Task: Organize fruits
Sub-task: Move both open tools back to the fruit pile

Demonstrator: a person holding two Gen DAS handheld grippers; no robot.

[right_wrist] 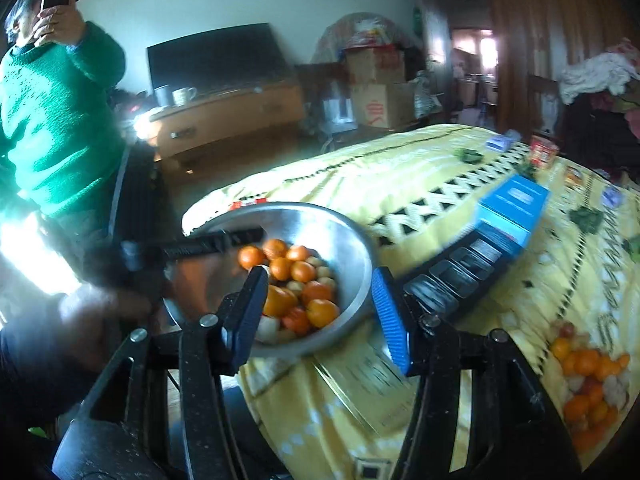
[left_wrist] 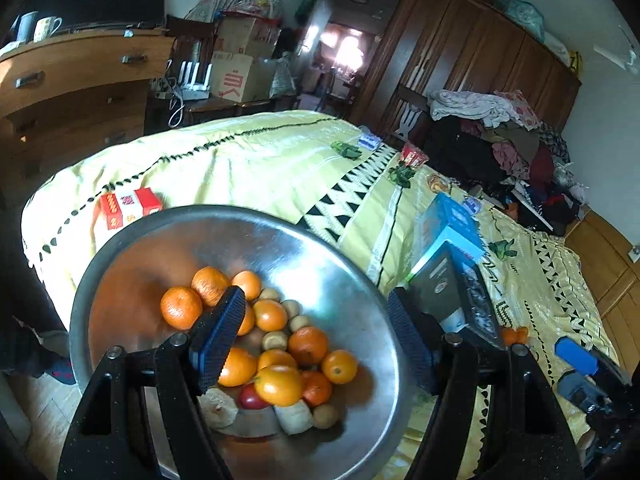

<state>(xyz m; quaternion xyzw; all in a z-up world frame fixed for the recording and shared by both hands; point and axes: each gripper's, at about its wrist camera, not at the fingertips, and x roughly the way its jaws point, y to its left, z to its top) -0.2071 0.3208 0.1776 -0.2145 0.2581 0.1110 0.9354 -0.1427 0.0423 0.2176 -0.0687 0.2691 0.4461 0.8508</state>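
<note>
Claw on the left (left_wrist: 316, 332) stands released above the metal bowl (left_wrist: 120, 264), its two blue pads apart with nothing between them; the fruits in the bowl (left_wrist: 276, 344), mostly oranges with some small pale ones and a red one, lie below it and untouched. Both claws look empty, so I judge that the step in hand is to fetch more fruit. In the right wrist view the right claw (right_wrist: 318, 312) is also released and empty, over the near rim of the bowl, which sits at the corner of the bed (right_wrist: 420, 184) with its yellow cover. Further right, a loose pile of fruits (right_wrist: 588, 380) lies on the cover, well apart from the bowl. To do this step well, the right claw should go to that pile, choose one fruit at the edge, close on its middle gently, and carry it low so it does not roll off the bed.
</note>
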